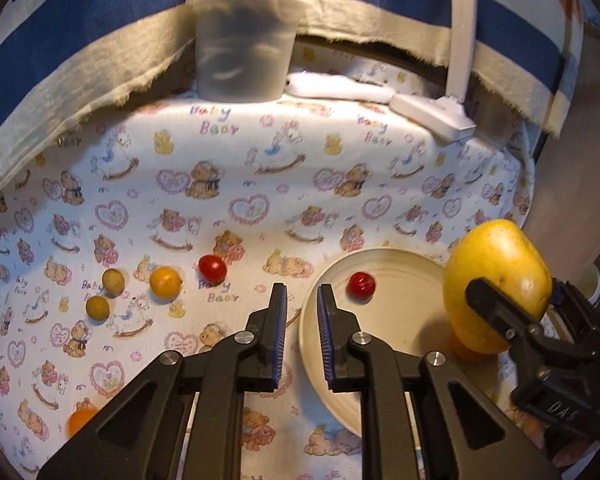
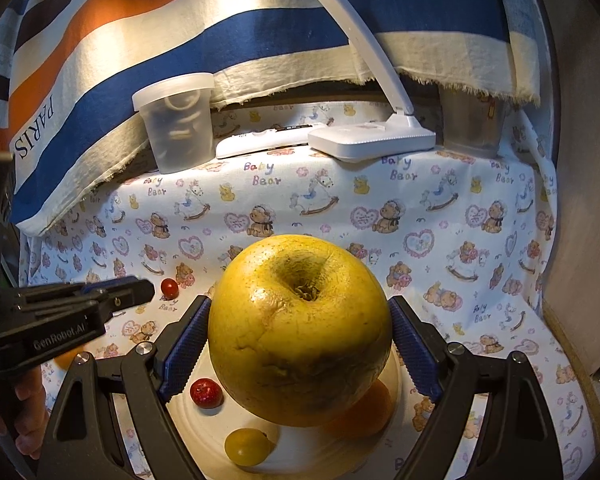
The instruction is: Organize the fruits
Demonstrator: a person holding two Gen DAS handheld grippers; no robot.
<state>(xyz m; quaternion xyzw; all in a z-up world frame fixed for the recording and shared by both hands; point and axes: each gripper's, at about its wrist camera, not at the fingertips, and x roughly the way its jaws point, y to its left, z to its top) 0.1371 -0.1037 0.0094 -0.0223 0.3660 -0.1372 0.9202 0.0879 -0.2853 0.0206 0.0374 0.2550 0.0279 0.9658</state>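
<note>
Yellow pomelo [image 2: 300, 332] clamped in right hand-held gripper [image 2: 300, 332] | left hand-held gripper [image 1: 302, 304] closed, empty | olives [image 1: 113, 281] left-view only

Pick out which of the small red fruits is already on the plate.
The red fruit lying on the cream plate, right of the left gripper; the other red one sits on the cloth.

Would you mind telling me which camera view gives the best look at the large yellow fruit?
The right wrist view: the large yellow fruit fills the centre, dimple facing the camera, clamped in the right gripper above the plate. The left wrist view shows it only at the right edge, partly hidden by a gripper finger.
</note>
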